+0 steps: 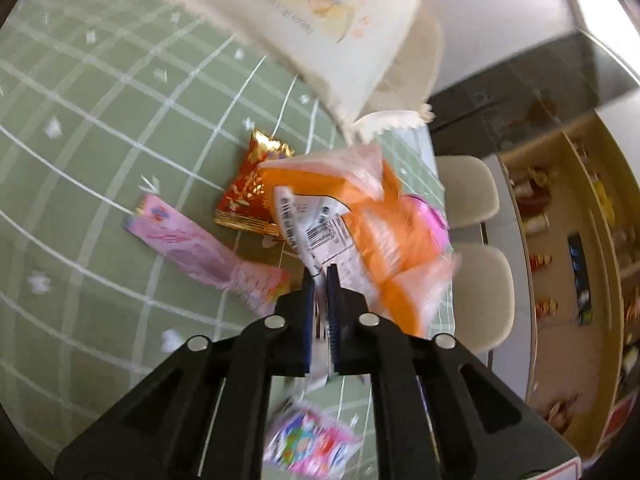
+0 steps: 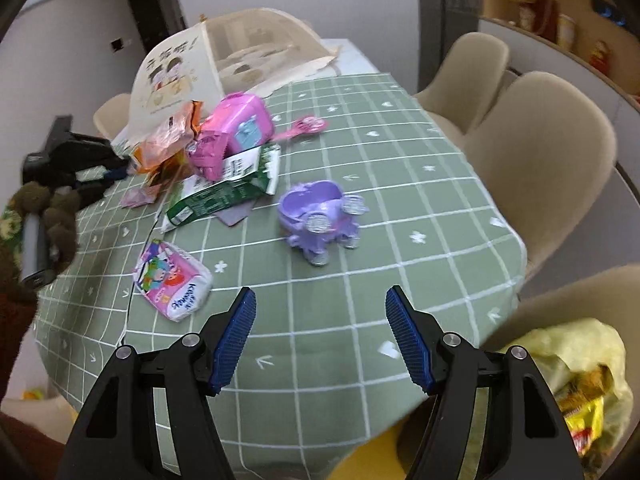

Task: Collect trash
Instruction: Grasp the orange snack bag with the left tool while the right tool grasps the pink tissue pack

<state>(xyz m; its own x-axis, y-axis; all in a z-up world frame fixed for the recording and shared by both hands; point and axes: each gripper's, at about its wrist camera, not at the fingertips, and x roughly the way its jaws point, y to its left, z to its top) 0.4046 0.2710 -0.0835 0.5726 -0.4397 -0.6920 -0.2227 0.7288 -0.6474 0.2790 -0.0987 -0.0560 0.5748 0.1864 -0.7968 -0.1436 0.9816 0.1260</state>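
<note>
Left hand-held gripper (image 1: 320, 276): jaws clamped on the near edge of the orange snack wrapper (image 1: 372, 216), which runs off toward one o'clock over the green checked worktop (image 1: 100, 120). Right hand-held gripper (image 2: 320, 308): jaws wide apart, empty; tissue pack (image 2: 173, 282) lies at ten o'clock, nearer this hand; yellow trash bag (image 2: 576, 364) at four o'clock.

An orange snack wrapper (image 1: 384, 232), crumpled, with a white barcode label, has its edge pinched between the closed jaws of the left gripper (image 1: 320, 276). Just beyond and left of them lie a red-gold foil packet (image 1: 248, 188) and a flat pink wrapper (image 1: 200, 248).
</note>
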